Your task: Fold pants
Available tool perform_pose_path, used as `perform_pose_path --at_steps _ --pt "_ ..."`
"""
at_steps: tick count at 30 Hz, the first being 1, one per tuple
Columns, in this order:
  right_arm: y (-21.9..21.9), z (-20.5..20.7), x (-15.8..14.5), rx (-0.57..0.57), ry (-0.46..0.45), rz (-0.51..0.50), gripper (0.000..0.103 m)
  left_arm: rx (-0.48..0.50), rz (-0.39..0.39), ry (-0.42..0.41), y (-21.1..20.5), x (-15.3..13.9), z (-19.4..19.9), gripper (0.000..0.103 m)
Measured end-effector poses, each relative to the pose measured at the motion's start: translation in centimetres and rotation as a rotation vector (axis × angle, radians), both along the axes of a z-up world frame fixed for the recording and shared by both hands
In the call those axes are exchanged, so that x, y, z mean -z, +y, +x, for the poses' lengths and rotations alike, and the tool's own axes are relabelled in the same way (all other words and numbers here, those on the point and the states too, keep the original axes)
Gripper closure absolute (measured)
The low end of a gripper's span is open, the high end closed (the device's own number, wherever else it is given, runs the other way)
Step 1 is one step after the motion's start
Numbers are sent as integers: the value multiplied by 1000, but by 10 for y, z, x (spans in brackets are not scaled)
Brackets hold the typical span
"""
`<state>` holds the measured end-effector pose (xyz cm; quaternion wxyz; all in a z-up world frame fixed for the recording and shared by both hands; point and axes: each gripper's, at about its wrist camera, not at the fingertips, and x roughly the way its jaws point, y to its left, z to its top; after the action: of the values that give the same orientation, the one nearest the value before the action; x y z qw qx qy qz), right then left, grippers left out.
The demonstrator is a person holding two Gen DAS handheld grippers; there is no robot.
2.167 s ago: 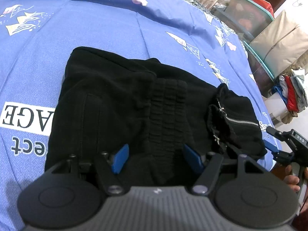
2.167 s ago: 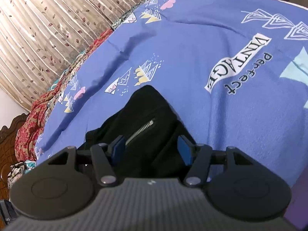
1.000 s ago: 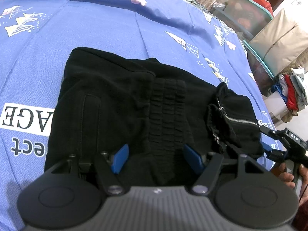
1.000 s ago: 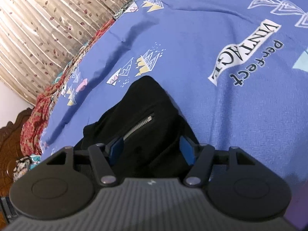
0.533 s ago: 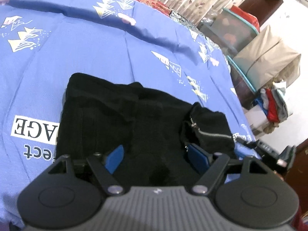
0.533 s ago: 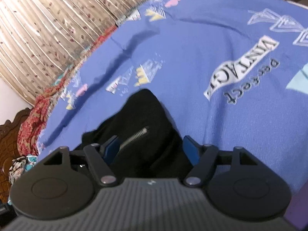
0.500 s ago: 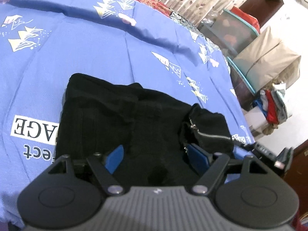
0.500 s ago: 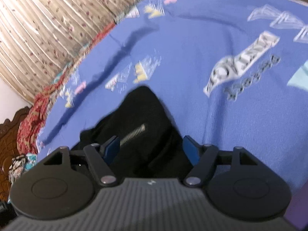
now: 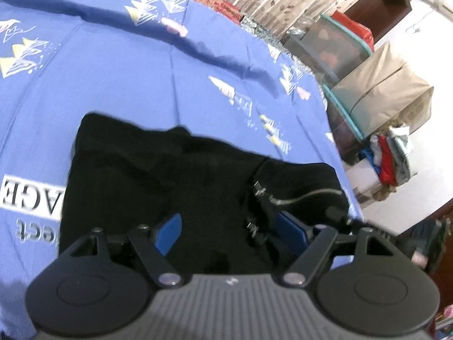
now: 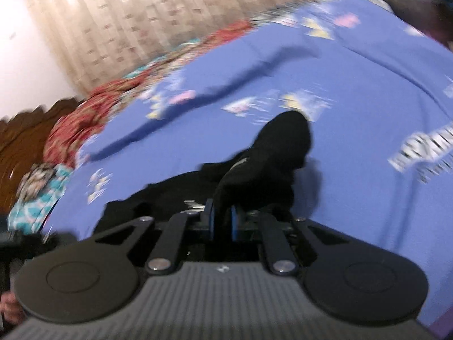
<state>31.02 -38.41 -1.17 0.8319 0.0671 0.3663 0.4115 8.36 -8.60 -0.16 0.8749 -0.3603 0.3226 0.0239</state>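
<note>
The black pants (image 9: 158, 175) lie in a folded bundle on the blue bedsheet (image 9: 113, 65), with a silver zipper (image 9: 305, 197) on the right end. My left gripper (image 9: 230, 233) is open, its blue pads over the near edge of the bundle. My right gripper (image 10: 222, 216) is shut on the zipper end of the pants (image 10: 271, 158) and lifts that fold up off the sheet. The right wrist view is blurred by motion.
The blue sheet (image 10: 354, 65) has white "VINTAGE perfect" lettering (image 9: 25, 195). Clear storage boxes (image 9: 337, 48), a beige bag (image 9: 382, 93) and a clothes pile (image 9: 388, 164) stand beyond the bed's right edge. Curtains (image 10: 136, 19) and a wooden headboard (image 10: 25, 136) lie behind.
My right gripper has closed on the zipper end of the pants and raised it. Both grippers have pulled back and tilted up. The left gripper stays open.
</note>
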Motion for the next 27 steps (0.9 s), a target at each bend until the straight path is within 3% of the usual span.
perform_pose_path --at_steps 7,18,22,23,24,26,27 --pt "42 -40 1 -111 -134 -90 90 63 43 -54 -2 -29 35 17" --pt "57 -53 9 -150 -239 -169 90 220 31 7 -42 -28 113 0" --pt "67 -63 13 -189 -300 -210 90 272 59 27 -67 -29 137 0" --pt "69 -66 14 -198 -318 -220 90 277 79 42 -73 -27 142 9" --pt "70 -70 14 -208 -336 -227 90 285 102 68 -79 -25 148 43" --pt "70 -76 14 -223 -380 -240 85 299 135 137 -85 -17 157 78" --pt "68 -78 14 -235 -400 -248 81 293 124 141 -83 -15 157 86"
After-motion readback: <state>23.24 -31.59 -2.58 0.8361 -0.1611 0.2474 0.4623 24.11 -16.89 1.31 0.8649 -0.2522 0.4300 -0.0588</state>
